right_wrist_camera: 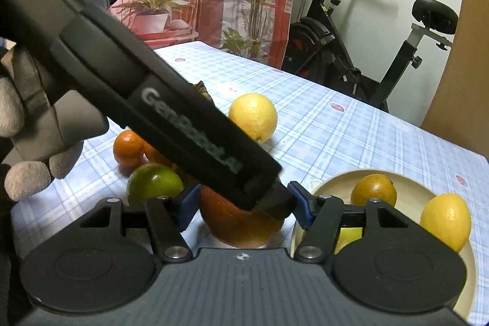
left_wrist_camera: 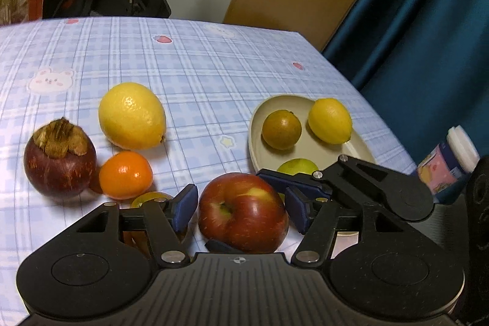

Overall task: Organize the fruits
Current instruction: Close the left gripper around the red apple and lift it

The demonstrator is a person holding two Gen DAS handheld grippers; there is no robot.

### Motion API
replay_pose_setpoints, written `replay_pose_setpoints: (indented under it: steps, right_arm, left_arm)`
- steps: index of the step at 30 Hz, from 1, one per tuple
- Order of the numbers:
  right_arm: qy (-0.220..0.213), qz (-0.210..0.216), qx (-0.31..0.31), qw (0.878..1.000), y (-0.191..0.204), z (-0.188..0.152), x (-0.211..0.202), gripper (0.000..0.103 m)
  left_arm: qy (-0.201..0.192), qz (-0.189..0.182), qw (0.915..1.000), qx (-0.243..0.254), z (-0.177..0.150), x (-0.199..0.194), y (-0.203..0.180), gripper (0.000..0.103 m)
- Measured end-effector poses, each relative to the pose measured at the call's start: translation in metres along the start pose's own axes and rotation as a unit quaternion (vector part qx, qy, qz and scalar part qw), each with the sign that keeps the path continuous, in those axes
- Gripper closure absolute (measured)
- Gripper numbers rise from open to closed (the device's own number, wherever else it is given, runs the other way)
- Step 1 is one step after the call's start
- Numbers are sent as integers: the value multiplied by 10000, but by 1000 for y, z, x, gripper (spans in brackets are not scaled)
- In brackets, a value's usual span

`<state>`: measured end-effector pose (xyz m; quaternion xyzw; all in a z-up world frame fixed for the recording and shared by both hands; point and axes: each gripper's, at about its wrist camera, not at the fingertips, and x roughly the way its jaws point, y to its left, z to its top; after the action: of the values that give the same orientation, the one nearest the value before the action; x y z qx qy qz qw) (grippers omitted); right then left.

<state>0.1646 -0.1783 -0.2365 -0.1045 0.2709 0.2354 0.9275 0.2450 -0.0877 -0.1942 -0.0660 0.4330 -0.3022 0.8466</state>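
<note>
Over the checked table [left_wrist_camera: 198, 66], both tools are tilted downward and crossed around one red apple [left_wrist_camera: 244, 222], which is seen just beside the one plate [left_wrist_camera: 253, 127]. The left gripper [left_wrist_camera: 241, 203], gripped by a gloved hand [right_wrist_camera: 30, 142], is parted, with its pads off the apple. The right gripper [right_wrist_camera: 243, 203] is clamped on it. Two lemons [left_wrist_camera: 131, 115] are counted, one of them in the plate. One mangosteen [left_wrist_camera: 59, 164] and at least one small orange [left_wrist_camera: 125, 174] are counted too.

apple [left_wrist_camera: 243, 211]: glossy, smooth skin
lemon [left_wrist_camera: 132, 115]: pebbled, slight sheen
worktop [left_wrist_camera: 195, 63]: smooth checked cloth
left gripper [left_wrist_camera: 241, 208]: matt black plastic
</note>
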Motion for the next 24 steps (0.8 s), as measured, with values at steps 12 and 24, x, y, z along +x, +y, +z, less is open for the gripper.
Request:
replay_pose_setpoints:
  steps: [12,24]
  right_arm:
    - [-6,81,261,9996,-10,-12,-28,40]
    - [-33,23,136,9999,-6,-14,-29,40]
  left_arm:
    - [306,-346,9987,-195,-13,1,-6,30]
    - [350,-99,9991,239,-22,0,-20,38]
